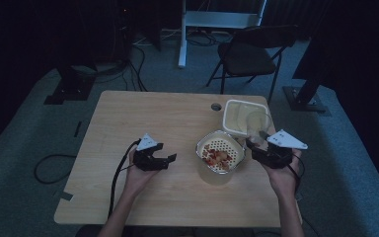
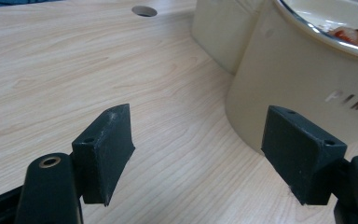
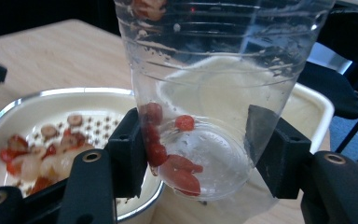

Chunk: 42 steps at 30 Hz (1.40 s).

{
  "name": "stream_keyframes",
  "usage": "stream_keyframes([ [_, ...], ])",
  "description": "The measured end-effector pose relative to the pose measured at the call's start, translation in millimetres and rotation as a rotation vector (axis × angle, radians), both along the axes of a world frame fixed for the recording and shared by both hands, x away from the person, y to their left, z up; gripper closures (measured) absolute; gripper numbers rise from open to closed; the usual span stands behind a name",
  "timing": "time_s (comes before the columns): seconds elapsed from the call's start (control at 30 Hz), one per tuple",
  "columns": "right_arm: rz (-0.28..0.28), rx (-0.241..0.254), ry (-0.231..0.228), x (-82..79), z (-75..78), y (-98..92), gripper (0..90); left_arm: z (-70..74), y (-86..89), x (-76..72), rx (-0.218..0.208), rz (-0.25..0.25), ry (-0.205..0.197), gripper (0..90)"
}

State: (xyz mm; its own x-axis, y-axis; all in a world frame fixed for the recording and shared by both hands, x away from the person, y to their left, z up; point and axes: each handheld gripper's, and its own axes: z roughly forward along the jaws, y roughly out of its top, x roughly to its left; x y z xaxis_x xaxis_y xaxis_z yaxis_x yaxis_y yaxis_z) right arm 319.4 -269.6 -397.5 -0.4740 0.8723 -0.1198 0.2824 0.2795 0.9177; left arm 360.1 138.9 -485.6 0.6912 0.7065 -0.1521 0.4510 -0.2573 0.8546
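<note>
Gripping a clear cup (image 3: 214, 93) holding red pieces in right gripper (image 3: 198, 149) jaws, fruit-filled strainer bowl (image 3: 51, 105) beside, left gripper (image 2: 198, 154) jaws apart.

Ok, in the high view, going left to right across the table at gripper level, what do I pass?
Left gripper, jaws open over bare wood → cream strainer bowl with red and pale pieces → clear plastic cup held in the right gripper.
</note>
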Motion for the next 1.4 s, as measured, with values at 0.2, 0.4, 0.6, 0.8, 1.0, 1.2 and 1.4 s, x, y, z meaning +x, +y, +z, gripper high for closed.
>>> stream_keyframes([
  [0.2, -0.029, 0.064, -0.018, 8.8, 7.6, -13.5, 41.5, -1.5, 0.4, 2.4, -0.006, 0.003, 0.009, 25.4],
  [0.4, -0.056, 0.05, -0.047, 18.3, 14.4, -19.0, 41.4, -3.7, -2.4, 2.3, 0.016, -0.003, 0.015, 25.4],
  [0.6, -0.059, 0.078, -0.055, 35.0, 25.6, -27.0, 41.4, -4.1, -5.0, 1.8, 0.019, -0.005, 0.019, 25.4],
  [0.8, -0.069, 0.094, -0.071, 51.6, 38.3, -29.3, 41.2, -4.3, -8.5, -0.3, 0.025, -0.017, 0.018, 25.3],
  [1.0, -0.061, 0.077, -0.054, 75.2, 43.1, -21.6, 40.8, -4.6, -7.5, 0.3, 0.023, -0.018, 0.018, 25.3],
  [1.2, -0.061, 0.074, -0.034, 92.9, 40.8, -19.7, 40.2, -5.5, -4.7, -0.1, 0.017, -0.009, 0.016, 25.3],
  [1.4, -0.08, 0.066, -0.007, 102.3, 35.2, -20.8, 39.2, -7.7, -2.5, -0.7, 0.019, -0.005, 0.022, 25.4],
])
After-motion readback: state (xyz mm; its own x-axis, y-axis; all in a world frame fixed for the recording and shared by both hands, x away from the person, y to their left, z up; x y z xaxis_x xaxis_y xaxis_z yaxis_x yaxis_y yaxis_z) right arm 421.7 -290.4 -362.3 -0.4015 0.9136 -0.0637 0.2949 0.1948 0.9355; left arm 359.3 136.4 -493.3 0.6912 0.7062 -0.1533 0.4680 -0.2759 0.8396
